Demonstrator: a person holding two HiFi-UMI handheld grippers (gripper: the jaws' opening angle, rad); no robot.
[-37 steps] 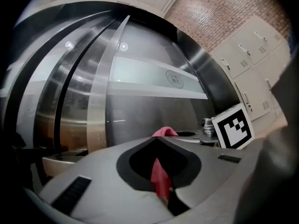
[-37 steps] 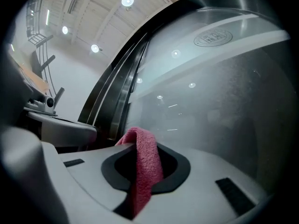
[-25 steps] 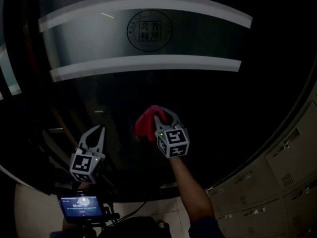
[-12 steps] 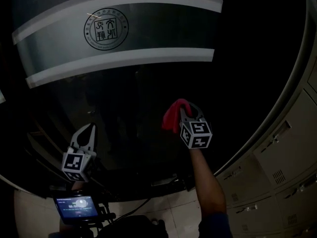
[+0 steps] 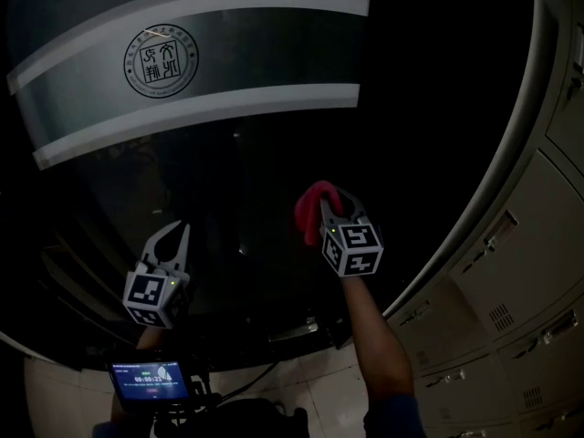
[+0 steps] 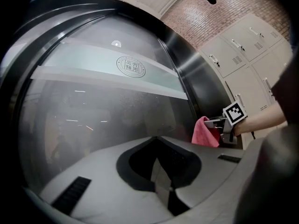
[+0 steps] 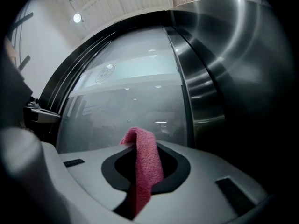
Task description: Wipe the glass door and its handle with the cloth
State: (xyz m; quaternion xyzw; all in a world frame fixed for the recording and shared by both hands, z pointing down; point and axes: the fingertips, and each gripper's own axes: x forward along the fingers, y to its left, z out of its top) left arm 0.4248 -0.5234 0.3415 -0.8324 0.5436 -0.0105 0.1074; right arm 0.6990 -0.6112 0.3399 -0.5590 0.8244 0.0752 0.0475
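Since a second ago our view has swung right: the glass door [image 5: 237, 172], with its frosted band [image 5: 246, 53] and round seal [image 5: 160, 60], sits farther left, and more lockers [image 5: 520, 272] show at right. Our right tool [image 5: 336, 201] pinches the red cloth [image 5: 312, 210] at the dark lower glass, now right of the seal. Our left tool [image 5: 175, 231] is pressed together, empty. In this dark we cannot make out the handle.

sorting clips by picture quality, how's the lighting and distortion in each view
Head view: badly underexposed, only the frosted band on the glass door and the red cloth read clearly, lockers bent by fisheye. Left gripper view: brighter, glass hazy with streaky light reflections. Right gripper view: ceiling lamps glare, steel frame shines, right edge falls to black.
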